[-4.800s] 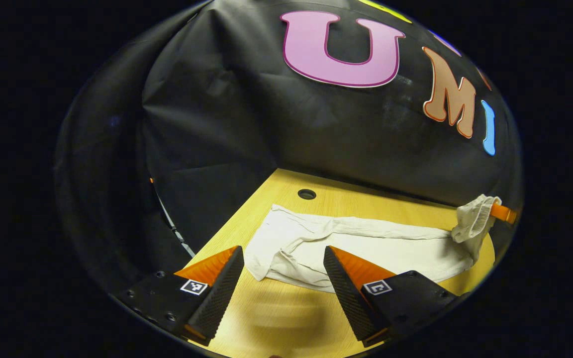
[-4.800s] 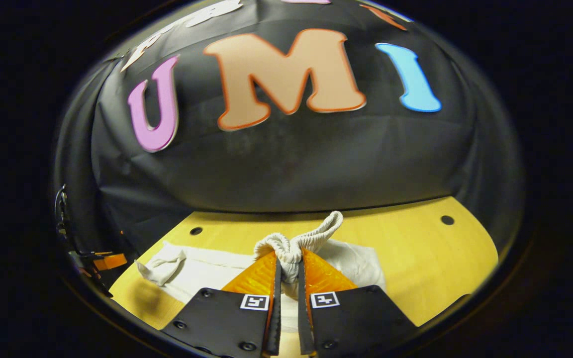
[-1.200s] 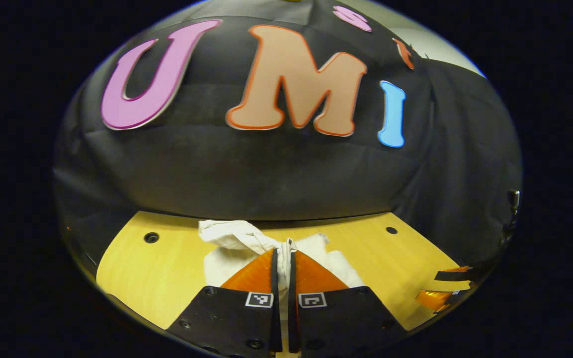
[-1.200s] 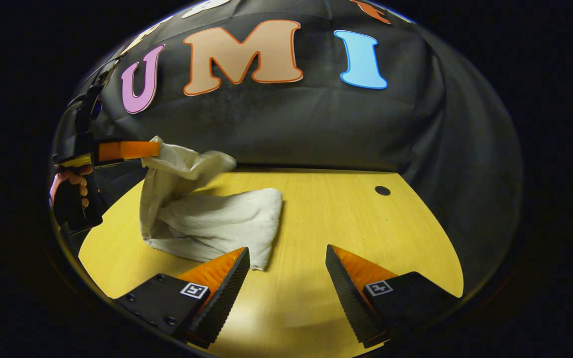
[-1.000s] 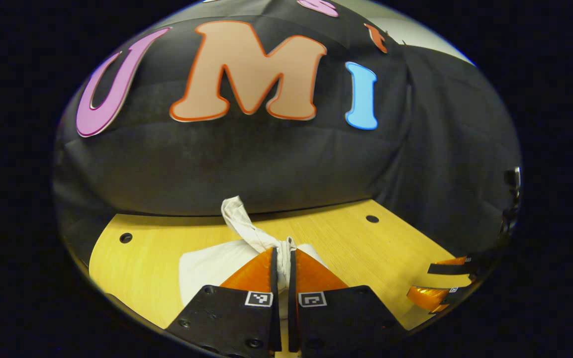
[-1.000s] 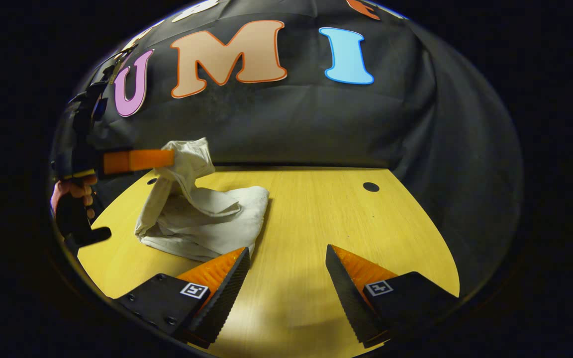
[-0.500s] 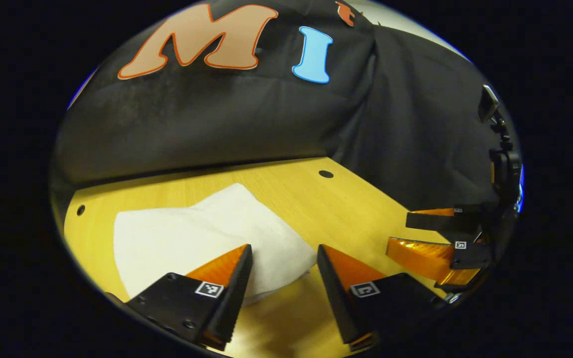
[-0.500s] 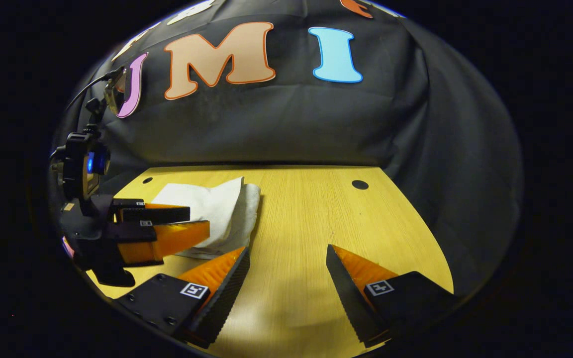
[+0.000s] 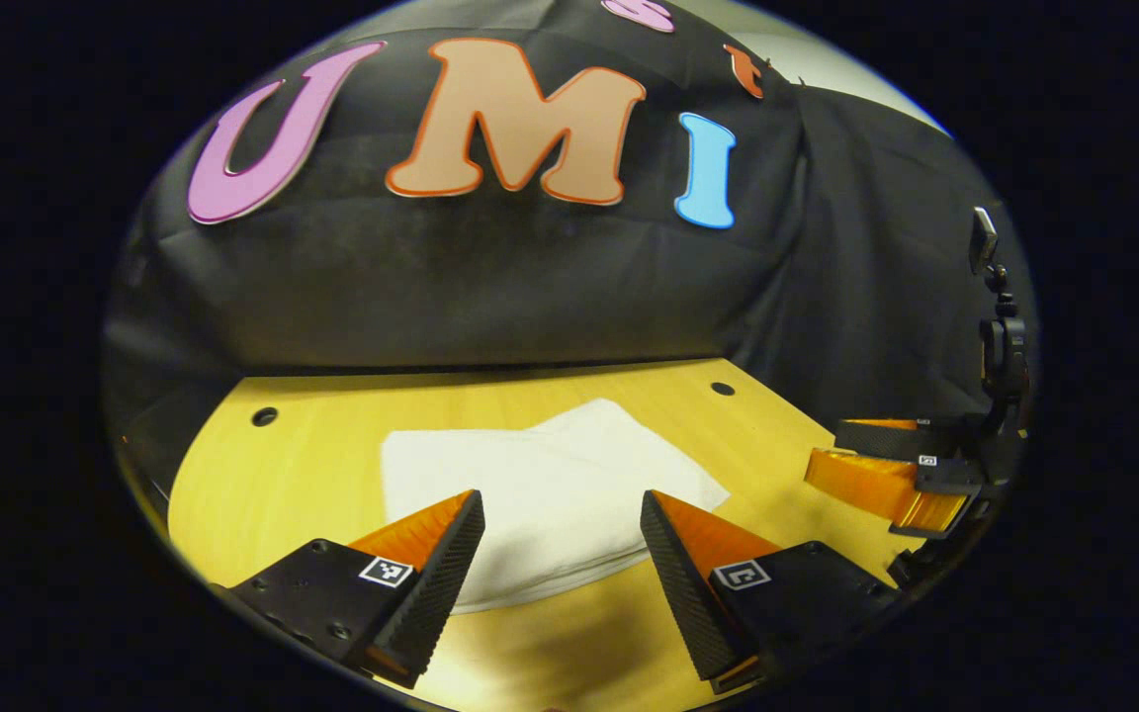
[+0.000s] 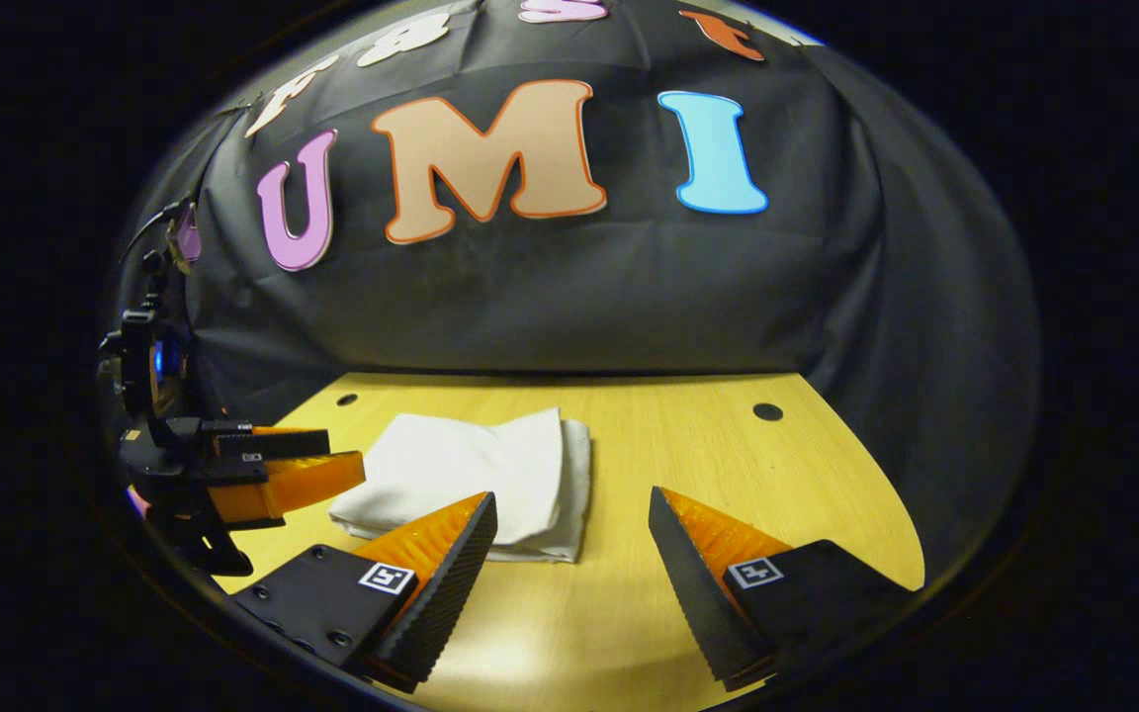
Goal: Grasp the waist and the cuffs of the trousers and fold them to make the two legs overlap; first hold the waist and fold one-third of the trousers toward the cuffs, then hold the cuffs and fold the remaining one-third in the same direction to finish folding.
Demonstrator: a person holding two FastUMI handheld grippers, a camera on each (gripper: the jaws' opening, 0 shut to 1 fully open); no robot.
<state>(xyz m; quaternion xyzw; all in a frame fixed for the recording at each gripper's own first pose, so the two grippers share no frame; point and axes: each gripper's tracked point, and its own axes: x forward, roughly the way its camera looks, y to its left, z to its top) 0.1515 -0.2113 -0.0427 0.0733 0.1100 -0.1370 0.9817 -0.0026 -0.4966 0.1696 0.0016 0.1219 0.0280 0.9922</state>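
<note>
The white trousers (image 9: 540,485) lie folded into a flat, compact stack on the yellow wooden table (image 9: 283,475). My left gripper (image 9: 560,514) hovers open just in front of the stack, with nothing between its fingers. In the right gripper view the folded trousers (image 10: 471,475) sit left of centre, and my right gripper (image 10: 569,519) is open with its left finger over the stack's near edge. The left gripper (image 10: 317,457) appears at the far left there, open, beside the stack. The right gripper (image 9: 841,445) shows at the right edge of the left gripper view.
The table (image 10: 728,465) has small round holes near its back edge (image 10: 767,411) (image 9: 264,416) (image 9: 723,389). The black cloth wall closes off the back and sides right behind the table.
My left gripper carried the cuffs over the stack, let them go and opened; it has since drawn back a little. The trousers now lie flat and folded. The right gripper stayed open.
</note>
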